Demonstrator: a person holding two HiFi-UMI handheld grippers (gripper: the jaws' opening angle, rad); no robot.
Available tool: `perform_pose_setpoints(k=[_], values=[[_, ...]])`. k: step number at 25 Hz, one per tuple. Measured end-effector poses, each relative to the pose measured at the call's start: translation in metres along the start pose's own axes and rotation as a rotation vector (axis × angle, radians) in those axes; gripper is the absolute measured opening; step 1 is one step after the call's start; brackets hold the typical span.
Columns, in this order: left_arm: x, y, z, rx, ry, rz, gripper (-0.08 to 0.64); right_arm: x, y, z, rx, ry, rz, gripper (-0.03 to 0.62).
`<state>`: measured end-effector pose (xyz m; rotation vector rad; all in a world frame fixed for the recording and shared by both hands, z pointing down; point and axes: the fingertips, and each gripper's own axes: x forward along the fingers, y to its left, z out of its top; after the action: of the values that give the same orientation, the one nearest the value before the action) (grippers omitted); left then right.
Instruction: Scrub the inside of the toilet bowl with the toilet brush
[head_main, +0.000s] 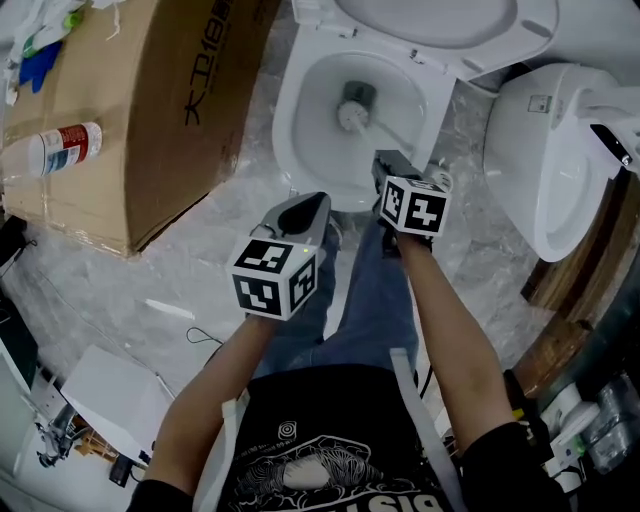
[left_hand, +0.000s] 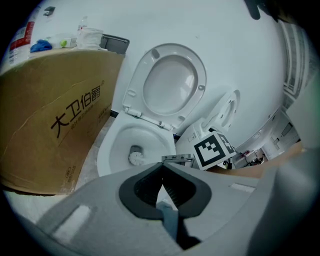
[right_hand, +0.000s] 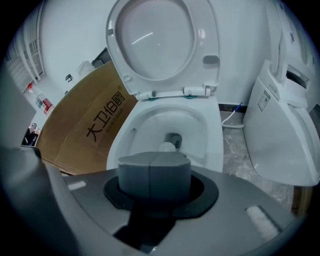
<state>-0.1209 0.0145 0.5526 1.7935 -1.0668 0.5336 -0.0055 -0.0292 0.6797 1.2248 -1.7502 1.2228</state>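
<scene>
The white toilet bowl (head_main: 290, 110) (left_hand: 107, 150) (right_hand: 215, 135) stands open with its seat and lid (right_hand: 155, 40) raised. The toilet brush head (head_main: 352, 113) (left_hand: 136, 158) (right_hand: 167, 147) rests low in the bowl near the drain. Its thin handle (head_main: 390, 135) slants back to my right gripper (head_main: 388, 162) (right_hand: 152, 159), which hangs over the bowl's front rim with its jaws shut on the handle. My left gripper (head_main: 308, 207) (left_hand: 161, 169) hovers in front of the bowl, left of the right one; its jaws meet at the tips and hold nothing.
A large cardboard box (head_main: 150, 100) (left_hand: 55, 125) (right_hand: 85, 130) stands close on the bowl's left, with a bottle (head_main: 60, 148) on top. A second white toilet (head_main: 550, 150) (right_hand: 285, 135) stands at the right. The person's legs (head_main: 350, 300) are in front of the bowl.
</scene>
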Motion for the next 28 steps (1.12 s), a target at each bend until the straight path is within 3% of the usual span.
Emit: perform_pose_setpoints(k=[7, 11, 20, 28], values=[[0.002, -0.001, -0.005, 0.025, 0.021, -0.007, -0.003, 0.009, -0.017, 0.011, 0.002, -0.004, -0.043, 0.150], [-0.001, -0.002, -0.001, 0.030, 0.020, -0.014, -0.003, -0.006, -0.008, -0.001, -0.004, 0.021, -0.033, 0.150], [-0.018, -0.028, 0.028, 0.081, -0.016, -0.061, -0.003, -0.065, 0.019, -0.028, -0.014, 0.064, 0.005, 0.150], [-0.036, -0.064, 0.061, 0.093, -0.076, -0.117, -0.003, -0.147, 0.034, 0.002, -0.040, -0.038, 0.031, 0.150]])
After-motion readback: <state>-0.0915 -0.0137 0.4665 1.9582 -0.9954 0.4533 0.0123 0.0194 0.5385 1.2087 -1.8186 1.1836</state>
